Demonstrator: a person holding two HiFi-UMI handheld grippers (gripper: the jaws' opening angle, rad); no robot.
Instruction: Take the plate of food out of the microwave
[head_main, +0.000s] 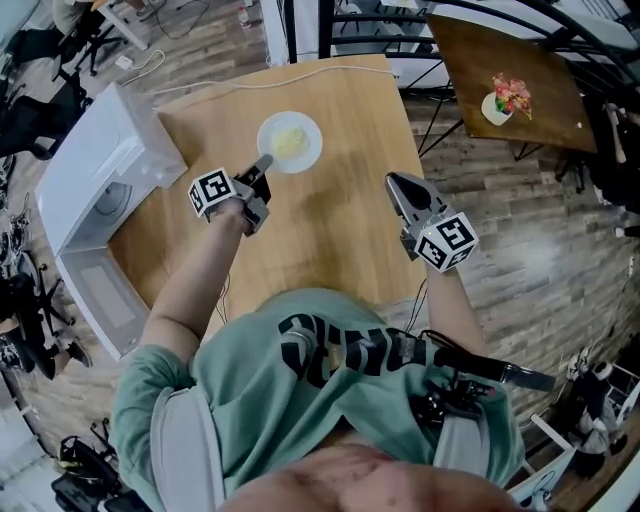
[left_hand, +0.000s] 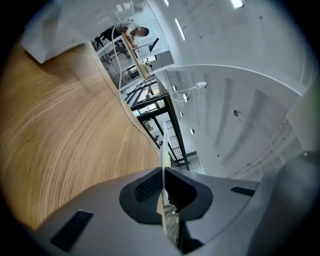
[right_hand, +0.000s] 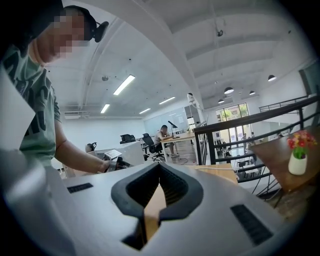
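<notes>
Pinching the plate, left gripper shuts; food shows only overhead.

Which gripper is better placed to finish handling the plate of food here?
Left. The left gripper is shut on the rim of the plate, out on the table. The right gripper is shut, empty, and apart from the plate.

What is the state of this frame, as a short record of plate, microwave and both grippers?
plate: out of the microwave, resting on the wooden table, with yellow food on it
microwave: white, at the table's left edge
left gripper: shut on the plate's near rim
right gripper: shut, empty, over the table to the right of the plate
</notes>
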